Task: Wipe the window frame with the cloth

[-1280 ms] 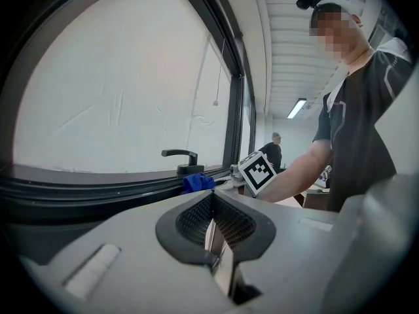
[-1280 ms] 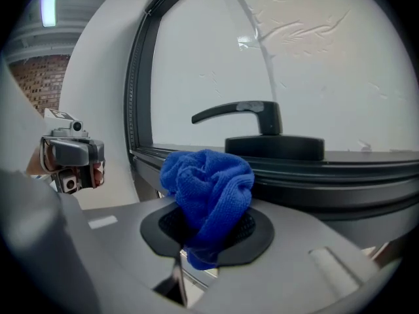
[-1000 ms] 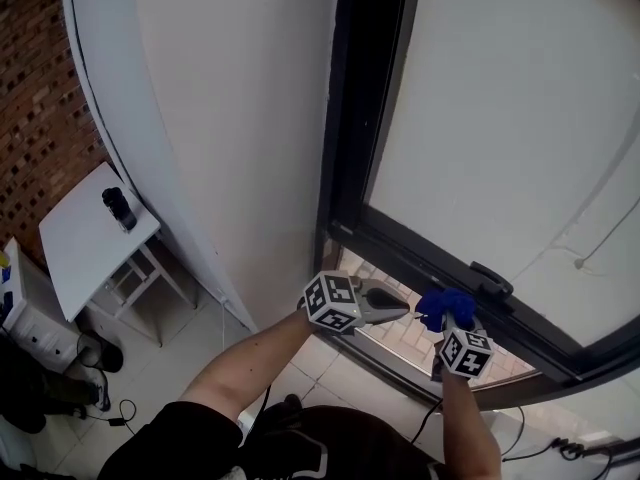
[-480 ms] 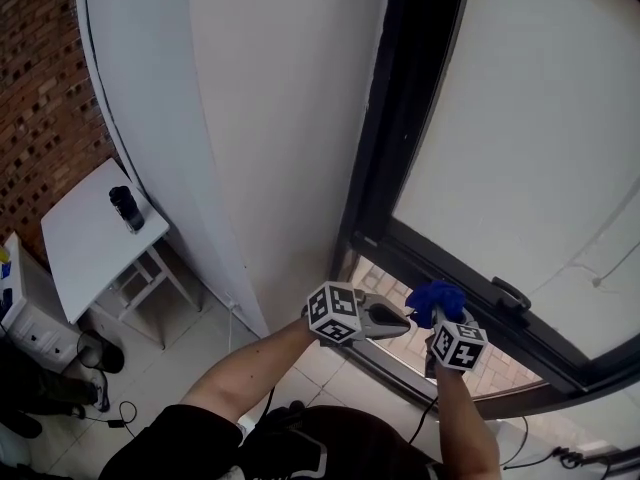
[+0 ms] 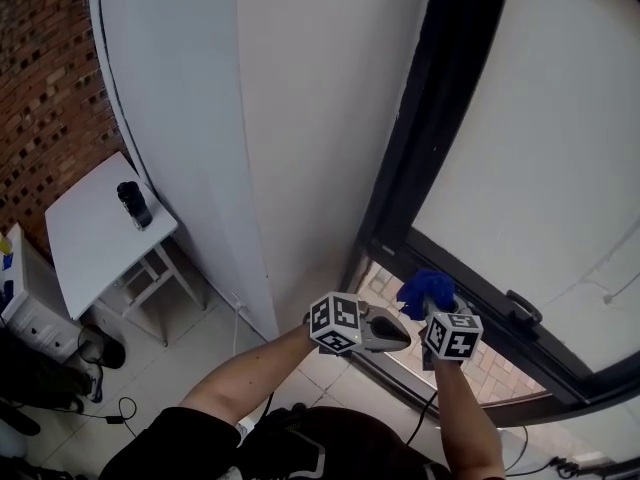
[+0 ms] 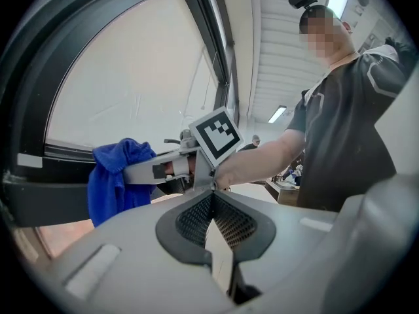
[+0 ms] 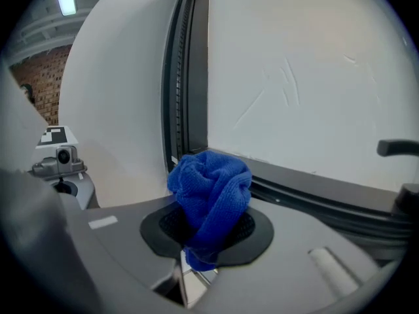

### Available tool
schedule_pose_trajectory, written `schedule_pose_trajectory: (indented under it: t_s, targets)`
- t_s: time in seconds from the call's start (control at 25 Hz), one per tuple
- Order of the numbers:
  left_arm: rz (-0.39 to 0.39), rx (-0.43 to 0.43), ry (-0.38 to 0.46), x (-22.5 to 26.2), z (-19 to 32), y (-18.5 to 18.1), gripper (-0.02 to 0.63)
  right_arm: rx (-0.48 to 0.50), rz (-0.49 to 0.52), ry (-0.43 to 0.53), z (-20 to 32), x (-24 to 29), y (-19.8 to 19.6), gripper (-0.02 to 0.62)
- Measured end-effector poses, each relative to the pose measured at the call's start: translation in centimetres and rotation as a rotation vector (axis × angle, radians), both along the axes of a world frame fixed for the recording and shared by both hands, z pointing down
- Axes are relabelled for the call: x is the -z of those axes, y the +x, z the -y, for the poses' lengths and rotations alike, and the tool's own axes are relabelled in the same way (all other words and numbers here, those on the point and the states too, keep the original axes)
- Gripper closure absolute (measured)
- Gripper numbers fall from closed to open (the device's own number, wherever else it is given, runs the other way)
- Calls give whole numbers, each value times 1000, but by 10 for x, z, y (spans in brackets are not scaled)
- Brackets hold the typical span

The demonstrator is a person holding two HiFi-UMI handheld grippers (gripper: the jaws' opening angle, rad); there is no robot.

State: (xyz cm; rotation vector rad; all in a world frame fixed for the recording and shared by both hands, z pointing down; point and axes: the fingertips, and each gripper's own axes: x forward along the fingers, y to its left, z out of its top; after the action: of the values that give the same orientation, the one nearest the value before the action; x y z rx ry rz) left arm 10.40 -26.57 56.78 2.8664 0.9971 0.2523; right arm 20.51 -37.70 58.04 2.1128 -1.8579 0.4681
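At the far left a small white table (image 5: 85,253) stands by the brick wall with a dark canister (image 5: 133,204) on it, well apart from the work. Next comes the white wall (image 5: 300,118). Below it, the left gripper (image 5: 400,335) hangs just beside the right one, its jaws pressed together on nothing, so it plays no part in the wiping.

The right gripper (image 5: 432,310) has its jaws clamped on the bunched blue cloth (image 5: 425,289), which bulges out past the tips. Over the last second the cloth has slid leftward along the lower rail of the black window frame (image 5: 425,128). It has drawn away from the window handle (image 5: 524,308) toward the corner where the rail meets the upright post. In the head view the cloth lies over the rail near that corner, though I cannot confirm firm contact.

By my reading, the pass along the lower rail is nearly finished at this end. The upright post looks like the next stretch to wipe, which would call for turning the cloth upward at the corner.
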Motion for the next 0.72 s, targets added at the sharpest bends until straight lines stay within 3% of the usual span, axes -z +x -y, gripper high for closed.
schedule_pose_trajectory:
  t_s: [0.4, 0.72]
  targets:
    - [10, 52, 6, -7, 5, -22, 612, 124, -5, -6, 61, 4, -44, 517]
    - [19, 125, 26, -4, 9, -32, 612, 124, 10, 7, 66, 11, -52, 517]
